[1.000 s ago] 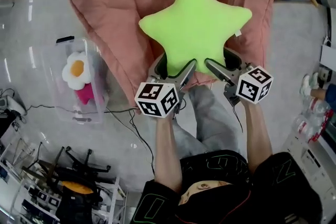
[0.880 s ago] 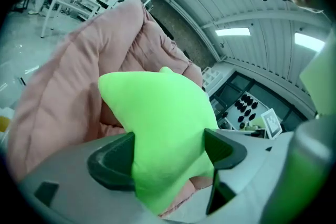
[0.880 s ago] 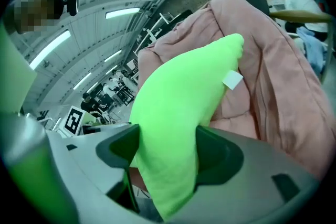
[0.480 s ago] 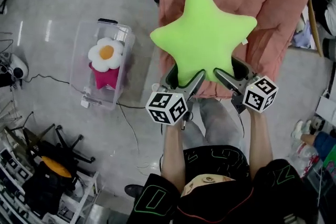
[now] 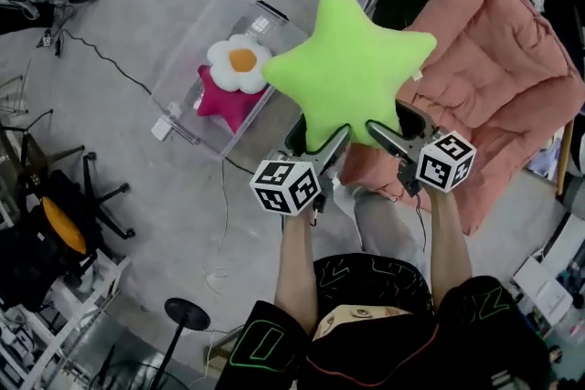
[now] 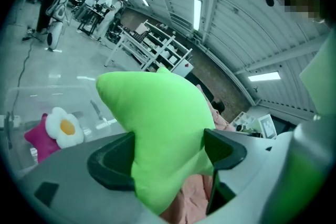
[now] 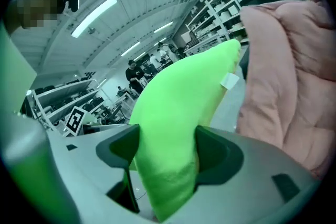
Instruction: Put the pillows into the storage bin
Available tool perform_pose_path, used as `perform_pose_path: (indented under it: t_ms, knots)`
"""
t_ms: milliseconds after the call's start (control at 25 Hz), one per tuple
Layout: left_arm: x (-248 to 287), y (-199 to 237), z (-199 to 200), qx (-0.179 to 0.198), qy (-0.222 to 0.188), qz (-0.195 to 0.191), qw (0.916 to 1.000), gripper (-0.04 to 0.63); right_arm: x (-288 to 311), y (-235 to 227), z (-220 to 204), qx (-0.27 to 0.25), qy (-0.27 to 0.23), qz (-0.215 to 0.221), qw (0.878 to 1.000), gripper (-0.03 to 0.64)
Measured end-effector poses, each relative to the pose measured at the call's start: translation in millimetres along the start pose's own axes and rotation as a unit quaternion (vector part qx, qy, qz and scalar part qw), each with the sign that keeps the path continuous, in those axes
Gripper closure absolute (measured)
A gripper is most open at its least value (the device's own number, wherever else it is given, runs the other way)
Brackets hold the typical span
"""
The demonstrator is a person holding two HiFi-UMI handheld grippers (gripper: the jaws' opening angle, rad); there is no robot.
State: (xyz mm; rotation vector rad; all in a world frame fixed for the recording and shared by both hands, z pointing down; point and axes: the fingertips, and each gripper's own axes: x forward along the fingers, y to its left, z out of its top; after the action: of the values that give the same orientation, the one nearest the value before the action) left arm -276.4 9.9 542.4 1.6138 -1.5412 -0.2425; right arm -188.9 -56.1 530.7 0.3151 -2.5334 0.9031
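Above the floor, my left gripper and right gripper both clamp the green star pillow beside the clear bin.

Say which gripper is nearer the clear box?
Left. The left gripper clamps the green star on the side facing the clear box; the right gripper clamps it farther off.
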Motion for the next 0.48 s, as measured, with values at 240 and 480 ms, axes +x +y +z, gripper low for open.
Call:
perform_pose_path:
  t_ms: [240, 480]
  knots:
    - [-54, 101, 47, -0.039, -0.041, 0.06, 0.9966, 0.186, 120, 54, 9, -0.022, 0.055, 0.063, 0.996, 0.276]
    - [-98, 186, 75, -0.077, -0.063, 0.104, 0.9895, 0.186, 216, 97, 4, -0.025, 0.102, 0.096, 0.99, 0.276]
